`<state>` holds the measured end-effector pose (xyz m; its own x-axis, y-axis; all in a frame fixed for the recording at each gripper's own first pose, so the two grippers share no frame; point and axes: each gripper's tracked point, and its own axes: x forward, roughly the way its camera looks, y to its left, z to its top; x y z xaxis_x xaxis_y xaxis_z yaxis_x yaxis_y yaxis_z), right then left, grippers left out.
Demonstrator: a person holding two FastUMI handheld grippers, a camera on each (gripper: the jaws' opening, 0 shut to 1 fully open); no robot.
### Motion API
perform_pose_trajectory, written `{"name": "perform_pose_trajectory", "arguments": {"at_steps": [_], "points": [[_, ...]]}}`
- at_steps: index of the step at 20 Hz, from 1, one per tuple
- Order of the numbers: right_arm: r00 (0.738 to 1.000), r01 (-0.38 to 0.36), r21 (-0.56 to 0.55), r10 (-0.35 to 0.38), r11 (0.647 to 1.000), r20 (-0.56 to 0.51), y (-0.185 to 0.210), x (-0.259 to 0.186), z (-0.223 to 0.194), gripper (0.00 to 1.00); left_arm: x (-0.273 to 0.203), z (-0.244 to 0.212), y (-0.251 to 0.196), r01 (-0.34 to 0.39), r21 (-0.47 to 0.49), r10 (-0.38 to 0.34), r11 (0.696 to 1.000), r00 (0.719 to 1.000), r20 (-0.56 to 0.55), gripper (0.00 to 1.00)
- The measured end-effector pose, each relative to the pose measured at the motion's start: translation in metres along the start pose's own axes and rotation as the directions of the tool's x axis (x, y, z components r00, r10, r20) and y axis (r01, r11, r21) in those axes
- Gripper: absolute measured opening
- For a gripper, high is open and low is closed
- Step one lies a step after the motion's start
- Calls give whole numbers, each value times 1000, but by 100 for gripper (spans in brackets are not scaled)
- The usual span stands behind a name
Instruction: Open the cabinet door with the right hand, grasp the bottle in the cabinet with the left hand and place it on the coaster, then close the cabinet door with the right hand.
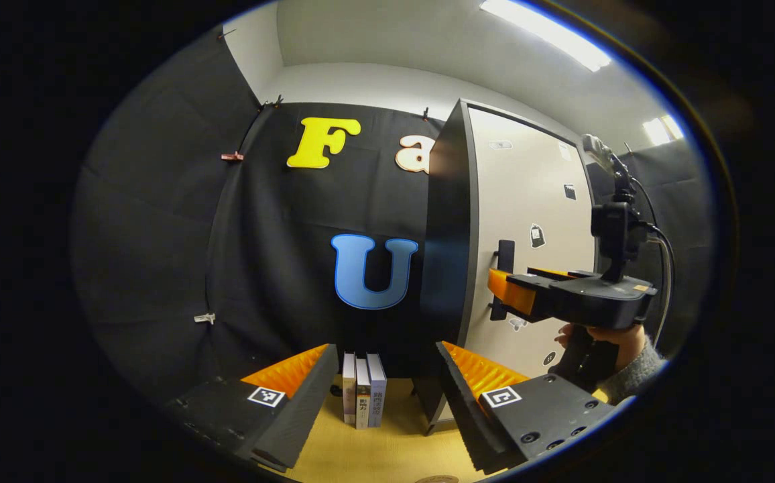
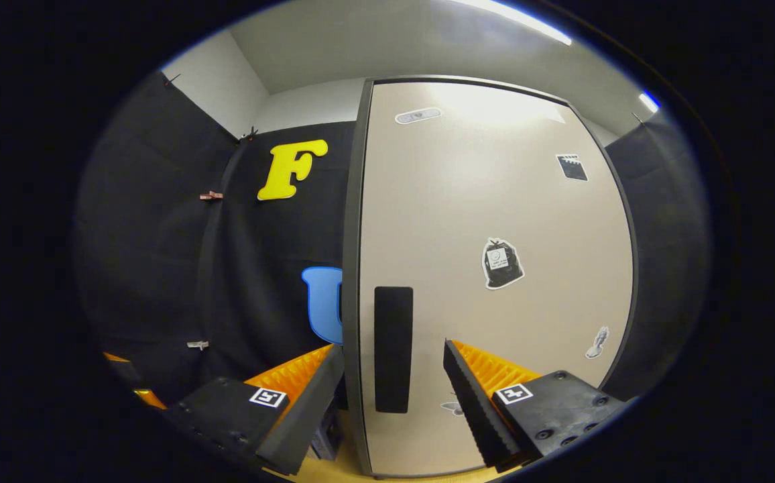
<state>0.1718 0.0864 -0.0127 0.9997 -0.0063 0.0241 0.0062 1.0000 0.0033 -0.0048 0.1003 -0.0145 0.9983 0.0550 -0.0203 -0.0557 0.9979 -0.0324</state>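
Note:
The cabinet (image 1: 448, 221) stands on the table at the right, its beige door (image 2: 495, 201) closed and covering the inside. A black vertical handle (image 2: 393, 349) sits near the door's left edge. My right gripper (image 2: 393, 350) is open, and the handle lies in the gap between its fingers without being pressed. In the left gripper view, the right gripper (image 1: 499, 290) reaches the handle (image 1: 505, 258), held by a hand (image 1: 619, 335) in a grey sleeve. My left gripper (image 1: 386, 355) is open and empty, low over the table, left of the cabinet.
Three upright books (image 1: 363, 389) stand on the yellow wooden table (image 1: 387, 449), just left of the cabinet's foot and straight ahead of the left gripper. A round edge, perhaps the coaster (image 1: 438, 479), peeks in at the bottom. Black cloth walls close off the back and left.

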Motion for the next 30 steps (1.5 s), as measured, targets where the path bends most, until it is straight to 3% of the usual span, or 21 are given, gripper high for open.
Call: {"name": "perform_pose_trajectory", "arguments": {"at_steps": [4,5,6,9,10,12,14,18,25,30], "points": [[1000,-3,4,3,1000,-17,8,14,-10,88,4,-6,12,-7,-18,7,1000,1000,-15,91],[1000,-2,8,2,1000,-26,10,17,-12,83,4,-8,14,-8,-23,8,1000,1000,-20,91],[999,5,6,-5,1000,-33,8,19,-15,67,4,-8,16,-9,-27,9,1000,1000,-24,91],[999,34,-22,-35,999,-34,6,26,-18,65,3,-10,23,-18,-34,17,999,999,-28,91],[997,73,-37,-74,997,-35,0,30,-21,65,3,-10,25,-22,-36,21,999,999,-30,91],[996,83,-30,-84,996,-28,0,26,-18,40,2,-12,29,-30,-38,29,999,999,-34,91],[996,85,-30,-86,996,-27,0,24,-17,39,-1,-12,34,-41,-42,39,998,999,-35,92],[998,30,-36,-32,999,-57,2,22,-18,15,-6,-13,38,-53,-50,51,997,998,-42,91],[994,-37,-3,36,999,-99,4,-21,-11,15,-15,1,31,-37,-49,36,998,999,-17,92],[992,-40,7,40,999,-121,1,-47,-2,15,-30,-3,4,12,-47,-13,999,1000,-21,91]]}}
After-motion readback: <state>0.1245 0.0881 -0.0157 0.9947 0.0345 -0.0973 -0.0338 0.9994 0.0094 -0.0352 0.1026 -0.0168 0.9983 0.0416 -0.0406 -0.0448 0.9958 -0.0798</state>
